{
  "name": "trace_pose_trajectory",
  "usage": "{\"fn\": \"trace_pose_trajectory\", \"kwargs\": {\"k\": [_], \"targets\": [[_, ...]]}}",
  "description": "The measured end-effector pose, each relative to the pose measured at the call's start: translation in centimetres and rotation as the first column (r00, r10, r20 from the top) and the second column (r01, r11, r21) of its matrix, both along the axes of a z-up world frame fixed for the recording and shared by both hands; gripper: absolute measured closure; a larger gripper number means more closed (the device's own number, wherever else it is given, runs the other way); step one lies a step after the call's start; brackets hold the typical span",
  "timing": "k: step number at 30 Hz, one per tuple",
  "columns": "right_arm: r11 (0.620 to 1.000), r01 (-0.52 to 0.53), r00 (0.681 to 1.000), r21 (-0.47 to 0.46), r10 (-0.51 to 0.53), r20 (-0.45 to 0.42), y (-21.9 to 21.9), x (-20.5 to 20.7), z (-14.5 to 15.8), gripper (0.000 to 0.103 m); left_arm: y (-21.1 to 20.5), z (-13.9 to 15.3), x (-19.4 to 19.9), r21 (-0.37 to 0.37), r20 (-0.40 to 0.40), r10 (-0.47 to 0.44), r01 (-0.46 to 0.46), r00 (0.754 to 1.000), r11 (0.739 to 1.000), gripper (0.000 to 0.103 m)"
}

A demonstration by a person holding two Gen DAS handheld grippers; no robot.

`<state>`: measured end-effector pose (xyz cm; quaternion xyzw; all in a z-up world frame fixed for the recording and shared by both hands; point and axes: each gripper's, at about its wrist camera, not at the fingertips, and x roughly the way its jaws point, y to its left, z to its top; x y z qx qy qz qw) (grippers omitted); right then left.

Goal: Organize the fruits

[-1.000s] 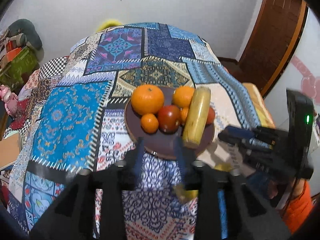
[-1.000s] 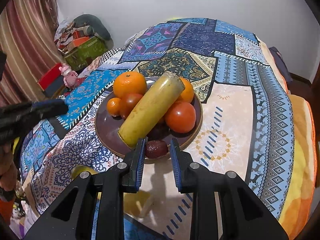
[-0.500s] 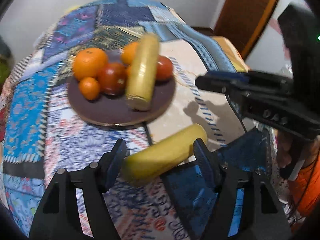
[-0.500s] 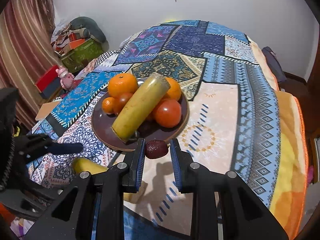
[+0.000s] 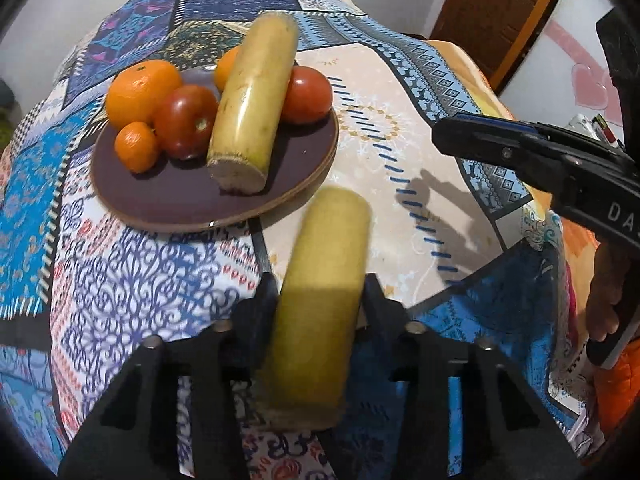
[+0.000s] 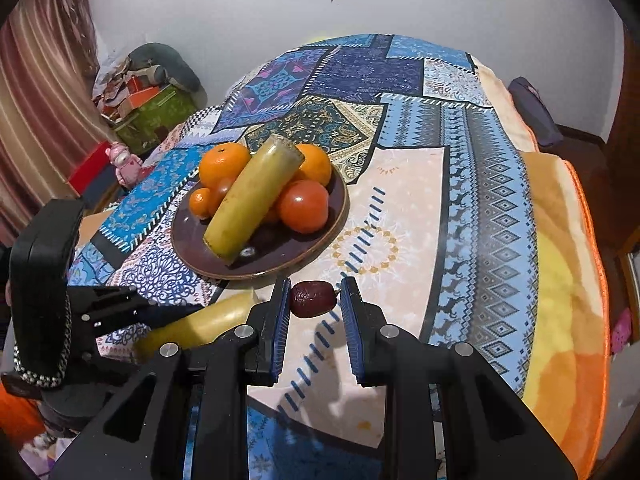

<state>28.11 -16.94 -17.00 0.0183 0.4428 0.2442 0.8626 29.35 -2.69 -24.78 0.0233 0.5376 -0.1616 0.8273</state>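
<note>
- Patchwork cloth [image 6: 460,184]: one, soft and printed, covering the bed.
- Plate [image 5: 280,184]: one, round, brown and glossy, bearing three oranges, two tomatoes and one banana piece [image 5: 252,100].
- Left gripper [image 5: 320,312]: jaws, having just closed, are clamped on the second banana piece [image 5: 324,288], a matte yellow cylinder near the plate's rim.
- Right gripper [image 6: 315,302]: jaws pinch one small, wrinkled, dark-red date [image 6: 312,299], just off the plate.

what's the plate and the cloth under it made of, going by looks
Plate: likely glazed ceramic, glossy dark brown with a paler bare rim edge and light reflections.
Cloth: soft printed fabric, matte patchwork pattern, draping over the edges; seemingly a blanket or bedspread.
</note>
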Motion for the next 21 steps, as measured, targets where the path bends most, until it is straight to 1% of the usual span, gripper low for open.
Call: {"fn": "trace_pose_trajectory", "kwargs": {"k": [4,8,10,14,16,18,21], "targets": [[1.000,-0.017,1.000,0.006,0.017,0.007,0.4,-0.4,0.3,0.080,0.2,0.3,-1.5,0.021,0.021,0.028,-0.028,0.999,0.999,0.066],[0.999,-0.028,0.999,0.015,0.028,0.017,0.7,-0.6,0.7,0.080,1.4,0.7,-2.8,0.003,0.008,0.051,-0.051,0.999,0.999,0.066],[0.999,-0.030,0.999,0.018,0.030,0.021,0.8,-0.6,0.8,0.080,1.6,0.7,-3.1,0.013,0.001,0.045,-0.045,0.999,0.999,0.066],[0.999,-0.033,0.999,0.016,0.033,0.023,1.1,-0.7,0.8,0.080,0.8,0.5,-2.0,0.040,-0.027,0.023,-0.022,0.999,0.999,0.066],[0.999,-0.031,0.999,0.019,0.031,0.019,1.2,-0.7,0.7,0.080,0.0,0.1,-1.1,0.058,-0.020,0.001,0.000,1.000,0.998,0.066],[0.999,-0.030,0.999,0.022,0.030,0.018,1.2,-0.8,0.8,0.080,-0.6,-0.3,-0.4,0.077,-0.007,0.000,0.001,1.000,0.997,0.066],[0.999,-0.032,0.999,0.023,0.031,0.019,1.2,-0.8,0.9,0.080,-0.6,-0.1,-0.7,0.084,0.012,0.007,-0.008,1.000,0.996,0.066]]}}
